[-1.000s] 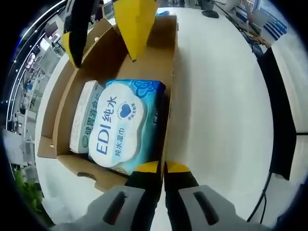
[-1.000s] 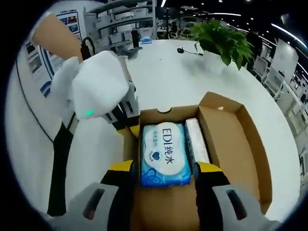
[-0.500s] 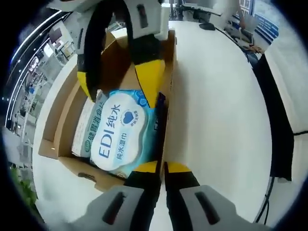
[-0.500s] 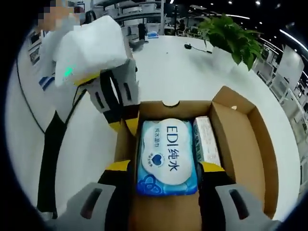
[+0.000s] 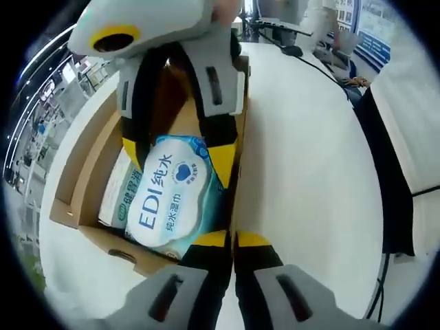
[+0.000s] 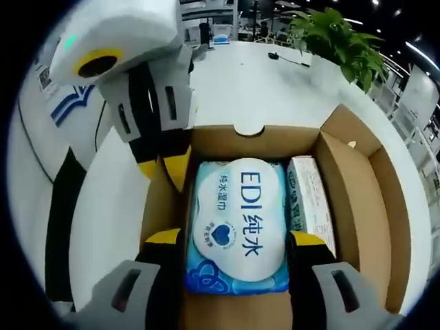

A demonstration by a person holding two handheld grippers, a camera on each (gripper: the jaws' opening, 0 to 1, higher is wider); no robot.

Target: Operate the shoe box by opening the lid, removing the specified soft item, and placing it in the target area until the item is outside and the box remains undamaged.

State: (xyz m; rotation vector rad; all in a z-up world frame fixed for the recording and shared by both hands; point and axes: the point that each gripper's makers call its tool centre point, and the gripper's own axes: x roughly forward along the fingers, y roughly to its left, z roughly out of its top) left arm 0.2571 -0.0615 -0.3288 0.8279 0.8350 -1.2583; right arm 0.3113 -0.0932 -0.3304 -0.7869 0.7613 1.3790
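Your right gripper reaches down into the open shoe box, its yellow-tipped fingers spread wide to either side of the blue wet-wipe pack. Each finger sits just beside a long edge of the pack; whether they press on it, you cannot tell from here. The pack lies flat on the box floor, its white label facing up. Just beside it, toward the box's hinged lid side, lies a slim white-and-green carton.

Your left gripper has its fingers drawn together on the near box wall, at the edge next to the pack. In the left gripper view, the right gripper comes in from above, its fingers straddling the far end of the pack, with the carton alongside it.

The box rests on a white tabletop. A leafy green plant stands on the tabletop well beyond the box.
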